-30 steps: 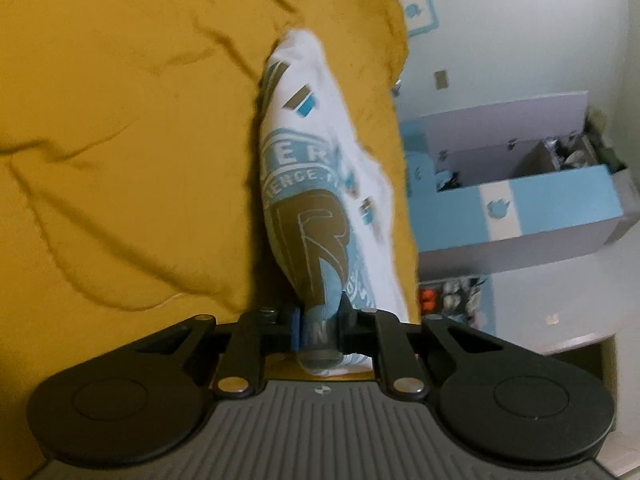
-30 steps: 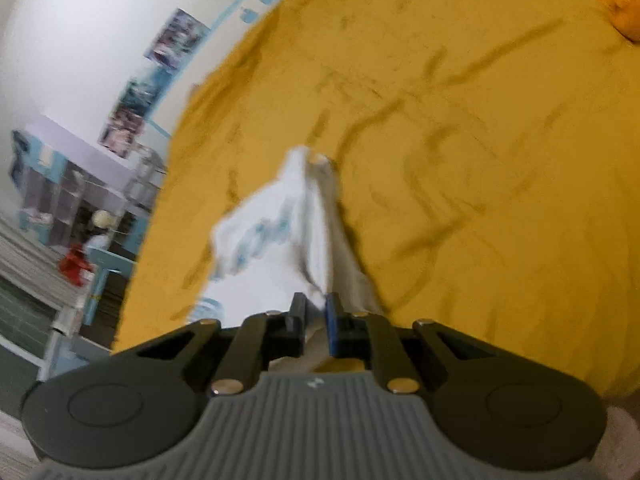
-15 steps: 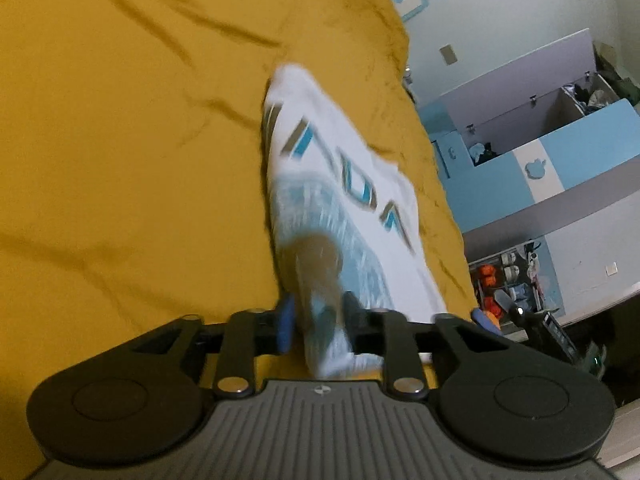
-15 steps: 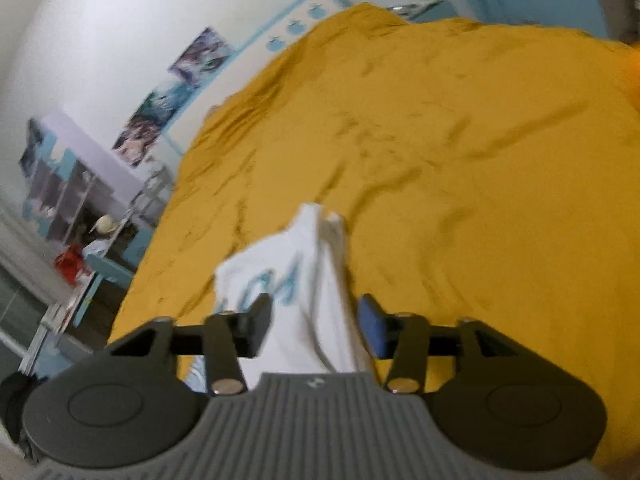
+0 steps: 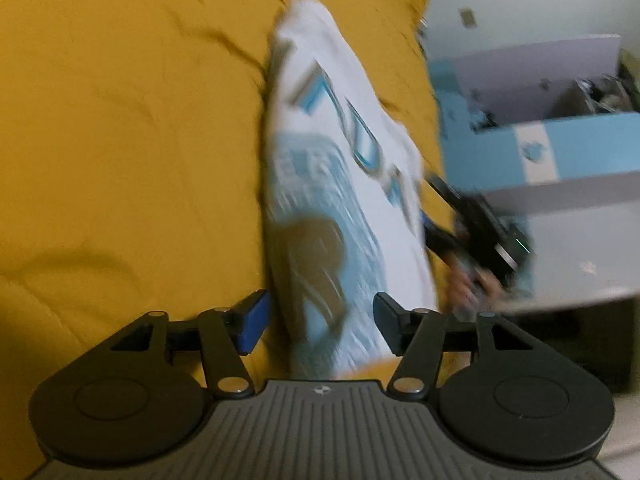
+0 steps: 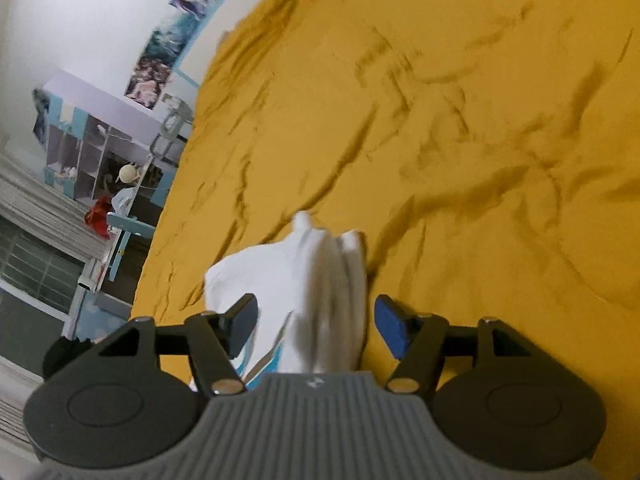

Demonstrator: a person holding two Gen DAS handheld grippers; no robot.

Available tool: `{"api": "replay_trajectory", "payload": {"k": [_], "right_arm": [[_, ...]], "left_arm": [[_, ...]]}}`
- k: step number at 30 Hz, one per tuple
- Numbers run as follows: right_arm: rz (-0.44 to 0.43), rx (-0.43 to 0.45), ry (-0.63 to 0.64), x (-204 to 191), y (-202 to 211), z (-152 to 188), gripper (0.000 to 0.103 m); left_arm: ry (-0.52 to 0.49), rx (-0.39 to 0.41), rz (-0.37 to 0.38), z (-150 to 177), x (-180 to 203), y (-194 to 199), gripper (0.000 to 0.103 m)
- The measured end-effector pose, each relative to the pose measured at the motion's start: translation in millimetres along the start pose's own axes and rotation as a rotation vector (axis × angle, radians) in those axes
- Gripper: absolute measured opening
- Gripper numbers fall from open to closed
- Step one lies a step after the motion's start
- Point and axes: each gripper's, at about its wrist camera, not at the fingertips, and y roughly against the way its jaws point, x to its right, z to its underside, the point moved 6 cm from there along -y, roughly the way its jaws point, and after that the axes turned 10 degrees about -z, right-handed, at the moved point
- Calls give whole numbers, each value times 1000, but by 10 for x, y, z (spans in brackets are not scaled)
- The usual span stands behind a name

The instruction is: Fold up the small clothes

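A small white shirt with a blue and brown print (image 5: 340,184) lies folded on the mustard-yellow bedspread (image 5: 120,120). My left gripper (image 5: 320,322) is open, its jaws wide apart on either side of the shirt's near end. My right gripper (image 6: 316,326) is open too, with the shirt's white edge (image 6: 320,280) between its spread jaws. The right gripper also shows in the left wrist view (image 5: 476,236), beyond the shirt's right edge. The image is blurred by motion.
The bedspread (image 6: 460,120) fills most of both views. A blue and lilac cabinet (image 5: 560,120) stands beside the bed. Shelves (image 6: 80,140), posters (image 6: 176,28) and a window (image 6: 32,256) show at left in the right wrist view.
Both grippers were shut on the shirt a second ago. They have opened wide and let it go, and the shirt now rests on the bedspread.
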Motion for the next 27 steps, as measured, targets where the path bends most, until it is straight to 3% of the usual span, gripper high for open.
{"api": "replay_trajectory", "payload": {"k": [4, 6, 10, 16, 17, 19, 20, 23, 27], "right_arm": [[-83, -43, -32, 65, -253, -93, 65], [-105, -52, -40, 64, -381, -131, 74], [-95, -72, -24, 51, -636, -174, 75], [-69, -71, -16, 67, -843, -168, 77], [-54, -70, -10, 71, -848, -167, 72], [20, -100, 22, 79, -849, -143, 43], [29, -109, 23, 78, -850, -134, 34], [35, -83, 21, -41, -813, -144, 30], [30, -68, 115, -447, -746, -162, 27]], "left_arm": [[10, 2, -8, 37, -62, -43, 70], [45, -6, 4, -3, -85, -118, 70], [84, -32, 70, -54, 19, -372, 72], [4, -18, 56, 18, 167, -575, 72], [11, -8, 62, 28, 160, -549, 68], [64, 16, 73, 44, 71, -467, 43], [95, 25, 81, 50, 19, -448, 38], [100, 44, 87, 68, 16, -361, 34], [67, 62, 94, 30, 130, -258, 32]]}}
